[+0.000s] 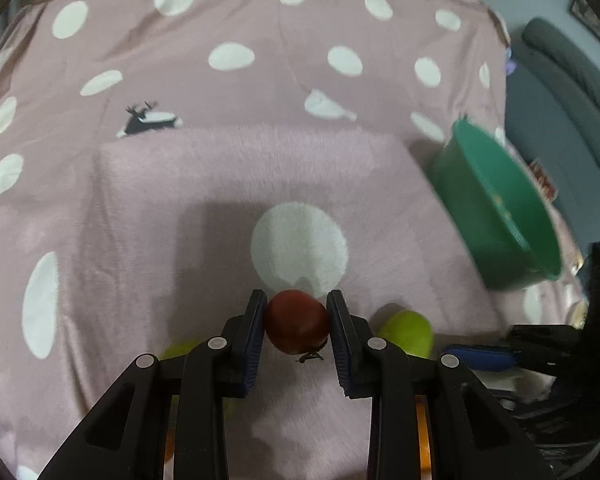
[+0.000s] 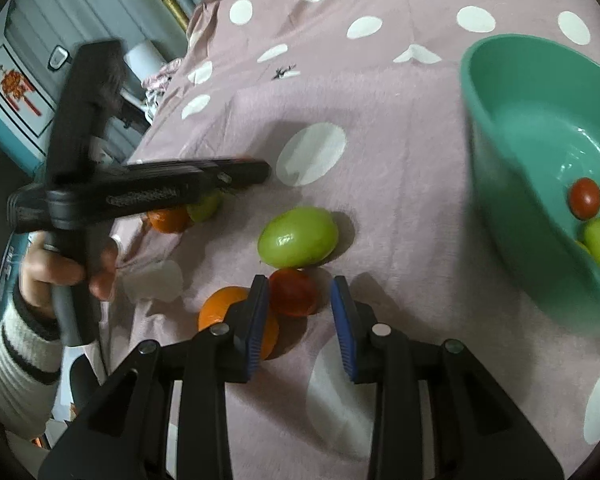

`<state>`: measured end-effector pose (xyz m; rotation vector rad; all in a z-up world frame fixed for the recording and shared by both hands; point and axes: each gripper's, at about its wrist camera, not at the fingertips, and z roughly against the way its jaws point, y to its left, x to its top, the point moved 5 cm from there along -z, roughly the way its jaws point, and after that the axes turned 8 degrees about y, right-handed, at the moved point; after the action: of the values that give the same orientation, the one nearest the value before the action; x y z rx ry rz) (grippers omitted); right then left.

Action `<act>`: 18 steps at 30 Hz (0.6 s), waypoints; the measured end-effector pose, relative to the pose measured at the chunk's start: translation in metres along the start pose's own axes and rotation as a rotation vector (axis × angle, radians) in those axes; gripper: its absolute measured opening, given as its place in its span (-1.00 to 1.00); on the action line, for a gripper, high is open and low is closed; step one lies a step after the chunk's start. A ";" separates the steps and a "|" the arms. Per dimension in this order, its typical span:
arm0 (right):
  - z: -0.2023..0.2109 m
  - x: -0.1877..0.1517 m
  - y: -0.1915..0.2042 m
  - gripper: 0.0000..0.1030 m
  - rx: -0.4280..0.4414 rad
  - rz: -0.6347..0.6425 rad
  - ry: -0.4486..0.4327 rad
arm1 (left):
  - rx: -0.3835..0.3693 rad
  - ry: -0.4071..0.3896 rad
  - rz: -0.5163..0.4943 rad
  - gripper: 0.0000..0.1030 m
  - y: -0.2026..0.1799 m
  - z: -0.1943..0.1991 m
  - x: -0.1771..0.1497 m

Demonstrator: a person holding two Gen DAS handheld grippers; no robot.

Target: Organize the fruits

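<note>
The left gripper (image 1: 297, 322) is clamping a red tomato (image 1: 297, 321) between its two pads, which are pressing on both its sides; it is hanging above the dotted pink cloth (image 1: 140, 208), with a green fruit (image 1: 410, 330) just right of it. The right gripper (image 2: 300, 300) is standing nearly closed and empty, its jaws a narrow gap apart over the cloth; another red fruit (image 2: 294, 292) is lying just beyond its left pad, beside an orange (image 2: 224, 308). The green bowl (image 2: 500, 128) is sitting to the right, holding several fruits.
</note>
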<state>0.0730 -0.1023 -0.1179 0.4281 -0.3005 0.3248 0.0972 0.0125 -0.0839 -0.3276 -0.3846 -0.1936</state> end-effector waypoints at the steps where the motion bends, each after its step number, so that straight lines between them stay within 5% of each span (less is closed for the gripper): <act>1: -0.001 0.002 0.001 -0.32 -0.009 0.010 0.003 | -0.012 -0.012 0.005 -0.40 0.000 0.006 -0.001; 11: -0.012 0.013 0.008 -0.20 -0.064 0.056 0.100 | -0.053 -0.081 0.051 -0.40 0.010 0.041 -0.014; 18: -0.026 0.019 0.013 -0.40 -0.117 0.126 0.188 | -0.074 -0.098 0.061 -0.40 0.013 0.050 -0.019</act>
<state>0.0910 -0.0749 -0.1297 0.2621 -0.1616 0.4652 0.0668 0.0442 -0.0514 -0.4228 -0.4641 -0.1322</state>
